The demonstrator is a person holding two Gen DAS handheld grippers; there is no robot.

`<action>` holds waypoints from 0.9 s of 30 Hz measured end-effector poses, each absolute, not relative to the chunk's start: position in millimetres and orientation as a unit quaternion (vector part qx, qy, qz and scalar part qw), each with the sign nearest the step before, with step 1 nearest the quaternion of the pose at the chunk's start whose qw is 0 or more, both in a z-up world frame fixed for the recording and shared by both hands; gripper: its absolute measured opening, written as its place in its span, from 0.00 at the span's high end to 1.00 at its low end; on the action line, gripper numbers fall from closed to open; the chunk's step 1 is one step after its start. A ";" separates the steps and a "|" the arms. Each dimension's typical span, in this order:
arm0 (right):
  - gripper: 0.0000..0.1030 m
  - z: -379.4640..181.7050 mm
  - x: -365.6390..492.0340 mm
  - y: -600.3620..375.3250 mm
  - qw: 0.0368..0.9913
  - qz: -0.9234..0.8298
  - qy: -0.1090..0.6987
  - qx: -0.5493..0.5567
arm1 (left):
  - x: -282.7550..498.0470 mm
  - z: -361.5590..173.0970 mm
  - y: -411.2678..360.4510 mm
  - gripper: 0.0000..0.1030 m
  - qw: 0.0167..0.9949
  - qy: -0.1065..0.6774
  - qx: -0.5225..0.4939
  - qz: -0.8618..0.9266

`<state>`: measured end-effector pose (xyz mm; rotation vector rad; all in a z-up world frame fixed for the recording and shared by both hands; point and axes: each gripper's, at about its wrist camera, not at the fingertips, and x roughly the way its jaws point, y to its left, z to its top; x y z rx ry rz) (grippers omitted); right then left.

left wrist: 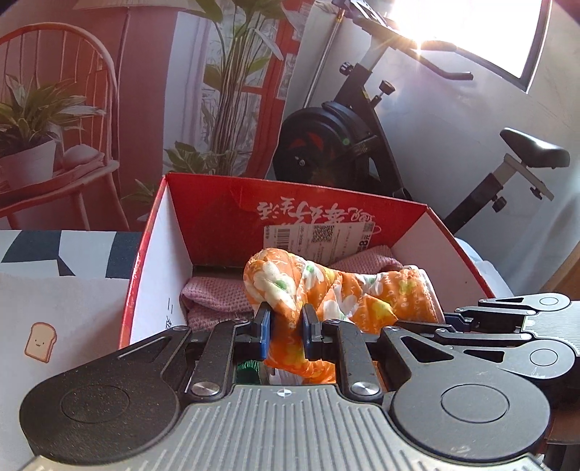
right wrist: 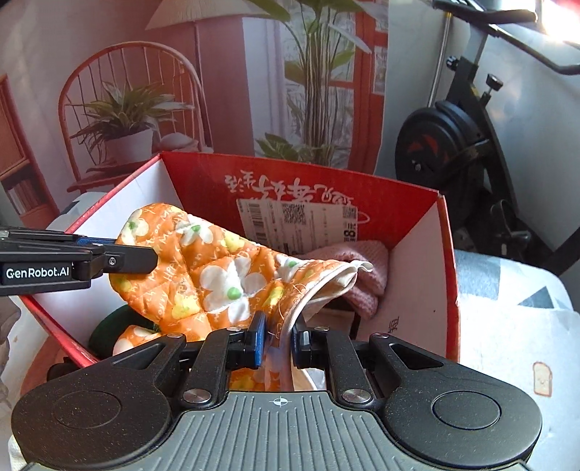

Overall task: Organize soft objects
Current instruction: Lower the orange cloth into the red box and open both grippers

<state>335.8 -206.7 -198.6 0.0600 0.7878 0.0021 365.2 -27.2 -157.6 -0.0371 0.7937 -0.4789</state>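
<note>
Pink towel (right wrist: 362, 268) largely covered by orange floral mitt (right wrist: 217, 275); dark green item (right wrist: 108, 326) mostly hidden, unidentifiable; label print (right wrist: 297, 224) too small to be read.

One red cardboard box (right wrist: 398, 210), one orange floral quilted oven mitt (right wrist: 217, 275), one pink knitted cloth (right wrist: 362, 268), two black two-finger grippers (left wrist: 286, 326).

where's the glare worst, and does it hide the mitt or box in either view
Left wrist view: the window at top right blows out to white, with a flare over the bike; the mitt and box stay readable. Right wrist view: only a small blown-out patch in the top right corner; the mitt is sharp and evenly lit. Both views bend straight edges near the rim.
</note>
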 end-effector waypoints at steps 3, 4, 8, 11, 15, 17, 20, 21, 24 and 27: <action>0.86 -203.4 335.1 -206.1 0.916 0.002 0.399 0.043 | 364.8 -164.4 -29.2 0.82 0.888 0.400 -0.009 -0.229; 0.83 -204.3 334.7 -205.8 0.915 0.002 0.402 0.045 | 364.4 -167.0 -29.4 0.82 0.886 0.405 -0.007 -0.224; 0.65 -202.6 330.1 -205.1 0.917 -0.011 0.398 0.040 | 360.9 -168.0 -26.7 0.78 0.887 0.406 -0.002 -0.220; 0.47 -197.1 325.9 -206.7 0.918 -0.014 0.395 0.040 | 355.3 -160.3 -25.3 0.46 0.892 0.399 0.003 -0.212; 0.36 -185.6 315.5 -205.7 0.924 -0.022 0.380 0.026 | 342.1 -145.8 -22.8 0.36 0.900 0.380 -0.002 -0.213; 0.34 -179.0 308.6 -205.2 0.928 -0.022 0.372 0.022 | 336.0 -140.3 -21.7 0.36 0.903 0.374 0.004 -0.212; 0.33 -169.6 297.2 -204.7 0.932 -0.023 0.362 0.020 | 325.4 -132.1 -16.9 0.36 0.906 0.368 0.005 -0.208; 0.33 -166.2 291.4 -204.2 0.933 -0.023 0.357 0.020 | 320.7 -129.3 -14.7 0.36 0.907 0.366 0.002 -0.207; 0.33 -159.4 274.8 -204.5 0.938 -0.022 0.345 0.022 | 304.8 -122.8 -7.5 0.36 0.909 0.361 -0.002 -0.209; 0.33 -156.0 254.6 -202.1 0.942 -0.018 0.334 0.026 | 285.6 -119.7 3.3 0.36 0.908 0.361 -0.003 -0.214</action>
